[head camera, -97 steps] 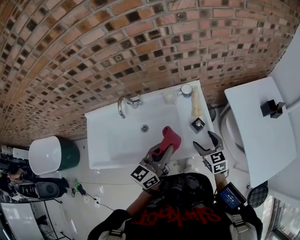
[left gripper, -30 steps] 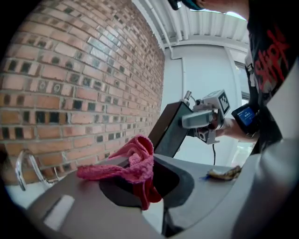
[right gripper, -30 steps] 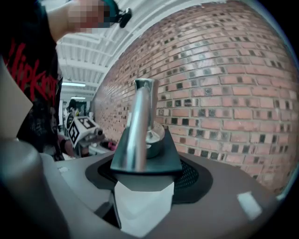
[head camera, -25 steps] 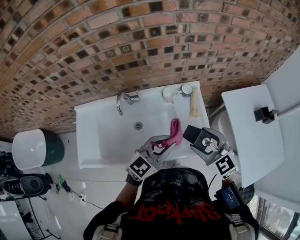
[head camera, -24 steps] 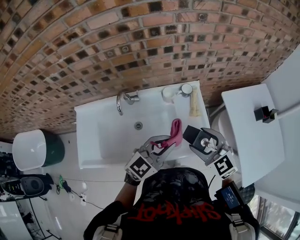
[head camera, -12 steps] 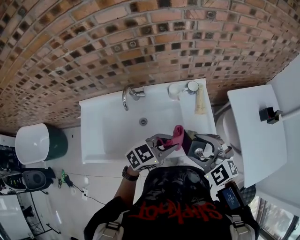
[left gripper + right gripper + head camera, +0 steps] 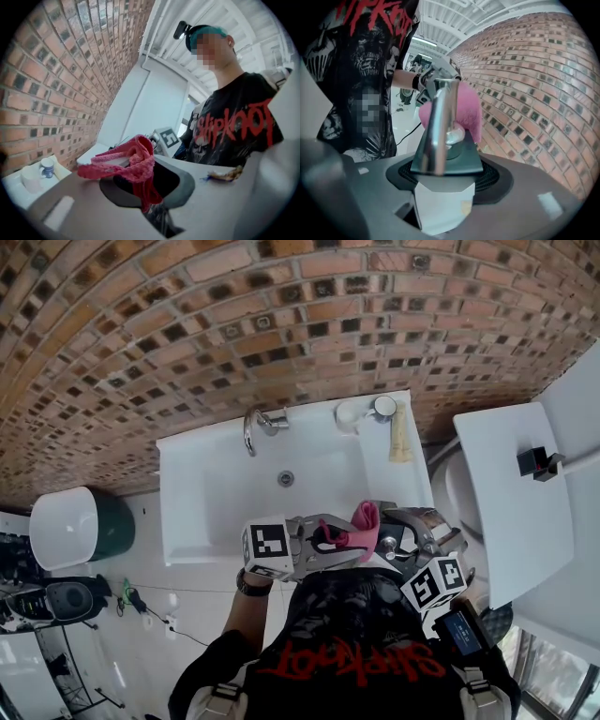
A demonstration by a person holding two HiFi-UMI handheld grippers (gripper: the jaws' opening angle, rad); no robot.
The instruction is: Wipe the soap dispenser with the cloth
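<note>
My right tongs [image 7: 401,532] clamp the dispenser [image 7: 444,190] by its white body, over the near edge of the sink [image 7: 216,498], I judge to steady it. My left tongs [image 7: 330,538] pinch the cloth [image 7: 133,161], bunched against the pump. The sink is glossy white, with a brick wall [image 7: 281,324] behind it.

Your head camera looks steeply down on the sink [image 7: 216,493] from well above, taking in its whole basin and the brick wall [image 7: 281,315] behind. The camera on your left gripper [image 7: 330,542] rides at the sink's front edge, facing along it toward its right end. The one on your right gripper [image 7: 392,532] faces back the other way, the soap dispenser [image 7: 440,136] filling its foreground. All three share the cloth [image 7: 364,519].
</note>
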